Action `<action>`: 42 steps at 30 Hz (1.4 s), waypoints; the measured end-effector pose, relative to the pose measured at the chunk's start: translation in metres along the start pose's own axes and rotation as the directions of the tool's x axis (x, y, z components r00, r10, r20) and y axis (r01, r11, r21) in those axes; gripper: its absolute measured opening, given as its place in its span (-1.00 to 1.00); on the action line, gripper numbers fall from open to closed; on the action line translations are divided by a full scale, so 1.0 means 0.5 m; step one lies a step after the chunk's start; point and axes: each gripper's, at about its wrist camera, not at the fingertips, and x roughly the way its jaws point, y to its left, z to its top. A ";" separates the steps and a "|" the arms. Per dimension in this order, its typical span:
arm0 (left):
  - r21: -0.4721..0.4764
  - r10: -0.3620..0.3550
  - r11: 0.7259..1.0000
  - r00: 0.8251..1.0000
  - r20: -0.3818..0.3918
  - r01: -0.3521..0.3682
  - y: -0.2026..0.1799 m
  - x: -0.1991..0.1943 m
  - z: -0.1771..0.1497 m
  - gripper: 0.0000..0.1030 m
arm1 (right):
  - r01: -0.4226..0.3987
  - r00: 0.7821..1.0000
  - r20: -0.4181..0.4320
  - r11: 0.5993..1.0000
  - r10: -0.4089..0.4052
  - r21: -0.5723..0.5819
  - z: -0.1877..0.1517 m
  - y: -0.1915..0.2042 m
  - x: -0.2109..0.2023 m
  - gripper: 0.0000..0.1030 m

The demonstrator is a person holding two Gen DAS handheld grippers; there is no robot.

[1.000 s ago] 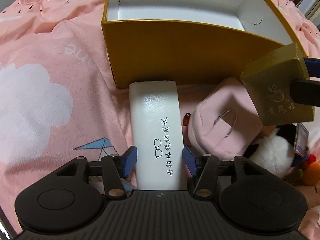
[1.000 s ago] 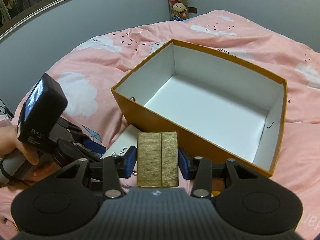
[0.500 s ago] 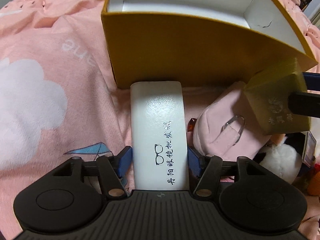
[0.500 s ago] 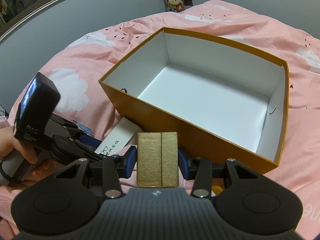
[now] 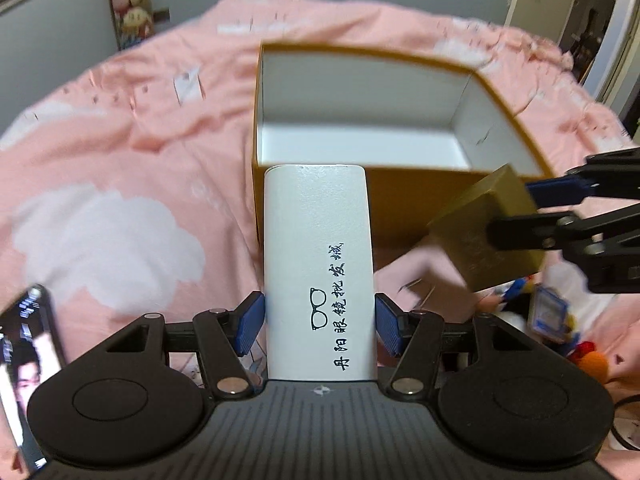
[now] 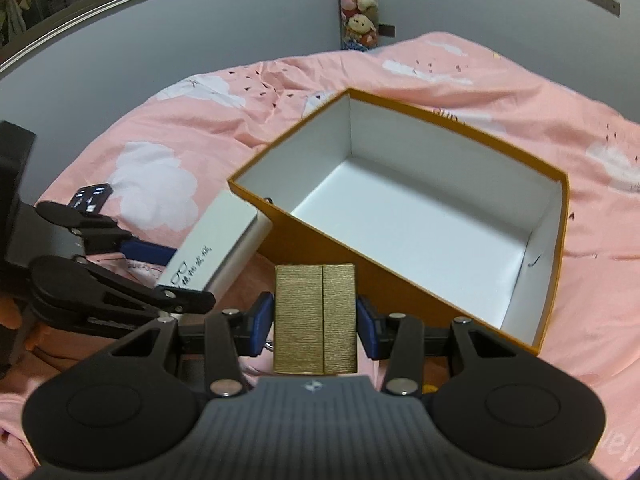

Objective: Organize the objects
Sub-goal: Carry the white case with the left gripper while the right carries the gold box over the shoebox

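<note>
The white glasses case (image 5: 320, 272), pinched by the left hand-held gripper (image 5: 320, 326), has been lifted off the pink bed (image 5: 120, 184) toward the open orange box (image 6: 420, 216), while the gold box (image 6: 315, 318) is kept clamped in the right hand-held gripper (image 6: 315, 322), so both appear ready for boxing.
</note>
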 end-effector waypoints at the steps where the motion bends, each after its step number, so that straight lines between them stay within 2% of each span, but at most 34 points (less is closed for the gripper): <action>1: 0.001 -0.004 1.000 1.000 0.019 0.004 -0.003 -0.010 0.010 0.31 | 0.004 1.000 0.006 1.000 -0.004 -0.008 0.001 0.005 -0.006 -0.10; 7: -0.012 -0.094 0.995 0.991 0.095 0.096 -0.001 -0.066 0.019 0.31 | 0.034 0.998 0.046 0.999 -0.032 -0.042 0.016 0.021 -0.043 -0.10; 15: 0.041 -0.142 0.990 0.968 0.206 0.136 -0.023 -0.115 0.072 0.31 | 0.082 0.992 0.103 0.993 -0.074 -0.081 0.046 0.026 -0.078 -0.10; 18: 0.041 -0.145 0.989 0.952 0.270 0.140 -0.030 -0.114 0.110 0.31 | 0.113 0.986 0.133 0.990 -0.101 -0.087 0.064 0.015 -0.086 -0.10; 21: 0.033 -0.145 0.989 0.942 0.303 0.142 -0.038 -0.096 0.146 0.31 | 0.139 0.979 0.164 0.987 -0.125 -0.078 0.089 -0.004 -0.088 -0.10; 26: 0.042 -0.133 0.991 0.935 0.328 0.126 -0.061 -0.051 0.213 0.31 | 0.167 0.970 0.193 0.983 -0.150 -0.072 0.129 -0.039 -0.067 -0.11; 29: 0.033 -0.163 0.986 0.938 0.306 0.161 -0.067 -0.013 0.246 0.31 | 0.201 0.965 0.187 0.977 -0.186 -0.068 0.144 -0.062 -0.040 -0.11; 33: 0.040 -0.155 0.988 0.960 0.231 0.150 -0.067 0.063 0.278 0.31 | 0.244 0.963 0.138 0.968 -0.233 -0.063 0.156 -0.104 0.019 -0.11; 37: 0.033 -0.149 0.989 0.983 0.108 0.146 -0.044 0.157 0.297 0.31 | 0.209 0.977 0.052 0.978 -0.208 -0.025 0.158 -0.153 0.088 -0.11; 42: 0.051 -0.080 0.996 0.997 0.001 0.079 -0.030 0.243 0.298 0.31 | 0.159 0.987 -0.025 0.987 -0.158 0.006 0.151 -0.193 0.156 -0.11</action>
